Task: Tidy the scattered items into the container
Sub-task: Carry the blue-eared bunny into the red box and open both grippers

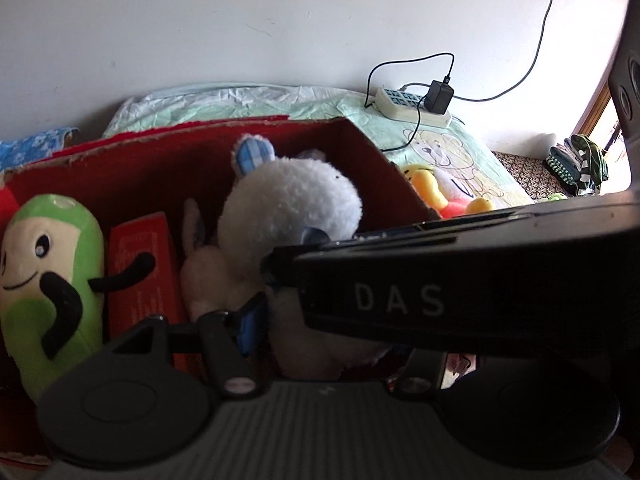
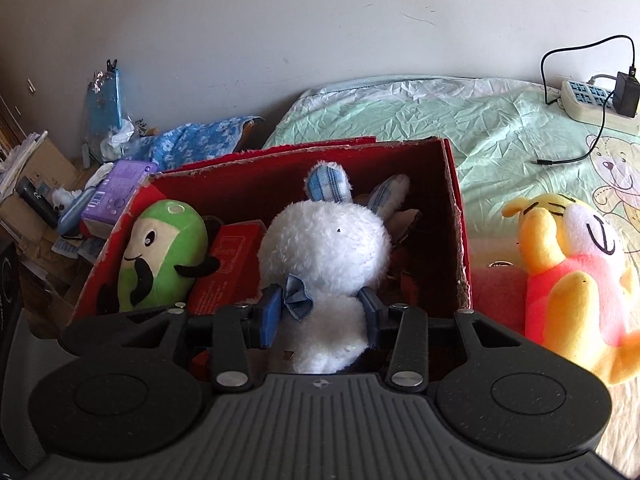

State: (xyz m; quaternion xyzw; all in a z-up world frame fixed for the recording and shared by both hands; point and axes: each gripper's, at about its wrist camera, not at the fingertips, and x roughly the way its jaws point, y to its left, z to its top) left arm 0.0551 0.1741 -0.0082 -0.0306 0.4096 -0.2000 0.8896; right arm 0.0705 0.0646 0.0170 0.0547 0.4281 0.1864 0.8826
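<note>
Rabbit: the white plush rabbit (image 2: 326, 248) is standing upright inside the red cardboard box (image 2: 452, 208), ears toward the far wall, body straight ahead of the right gripper (image 2: 320, 314) and between its blue pads.
Long axis: the rabbit's length is running bottom to top in the right wrist view, roughly across the line between the two pads, so the pads are squeezing its body just below the blue bow.
Right gripper: it is clamping the rabbit, jaws partly closed, both pads pressing into the plush on either side.
Left gripper: only its left blue pad (image 1: 250, 320) is showing; the right gripper's black body (image 1: 440, 292) is crossing in front and hiding the other finger, so I cannot tell how far it is opened or whether it is carrying anything. It is hanging over the box just beside the rabbit.
Nearer hand: the right one is doing the placing.
Box contents: a green plush (image 2: 160, 256) is leaning at the left wall, with a red carton (image 2: 228, 268) between it and the rabbit.
Left to tidy: the yellow bear (image 2: 576, 280) is lying outside on the bedsheet (image 2: 460, 128), just beside the box's right wall and to the right gripper's right.
Next move, as I judge it: letting go of the rabbit, then swinging right for the bear.
</note>
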